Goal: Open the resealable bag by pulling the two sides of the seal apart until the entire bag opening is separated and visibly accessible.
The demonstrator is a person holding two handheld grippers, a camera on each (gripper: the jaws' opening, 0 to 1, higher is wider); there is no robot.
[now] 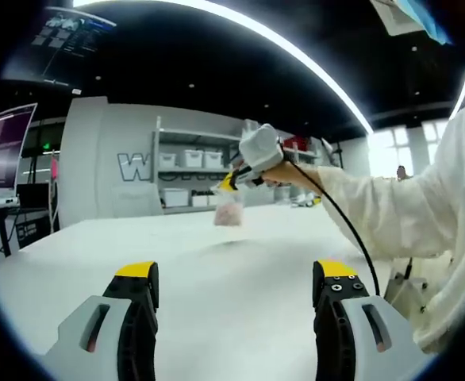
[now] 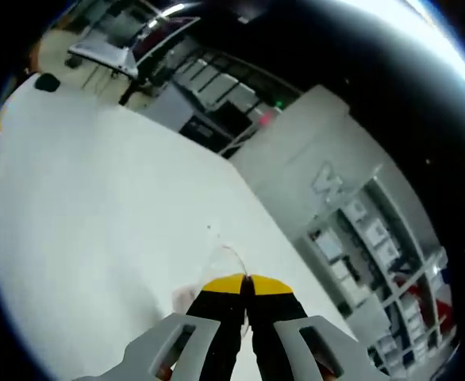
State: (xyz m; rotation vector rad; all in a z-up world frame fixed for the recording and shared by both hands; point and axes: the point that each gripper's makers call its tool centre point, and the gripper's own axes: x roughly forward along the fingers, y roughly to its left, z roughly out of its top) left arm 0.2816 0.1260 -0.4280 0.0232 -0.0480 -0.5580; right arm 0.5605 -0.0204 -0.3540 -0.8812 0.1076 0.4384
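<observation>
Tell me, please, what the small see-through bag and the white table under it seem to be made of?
The small clear bag looks like thin glossy plastic film: the shelving shows through it, pinkish contents inside. The white table looks like smooth matte laminate, probably; its surface shows no grain.

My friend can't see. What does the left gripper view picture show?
The right gripper, held by a person's white-sleeved arm, lifts a small clear resealable plastic bag above a white table. The left gripper, with yellow-tipped jaws wide open, waits in front. White storage shelves stand behind.

Bright ceiling light strip [image 1: 296, 55]; window [image 1: 391, 151] glare; fisheye-bent edges.
</observation>
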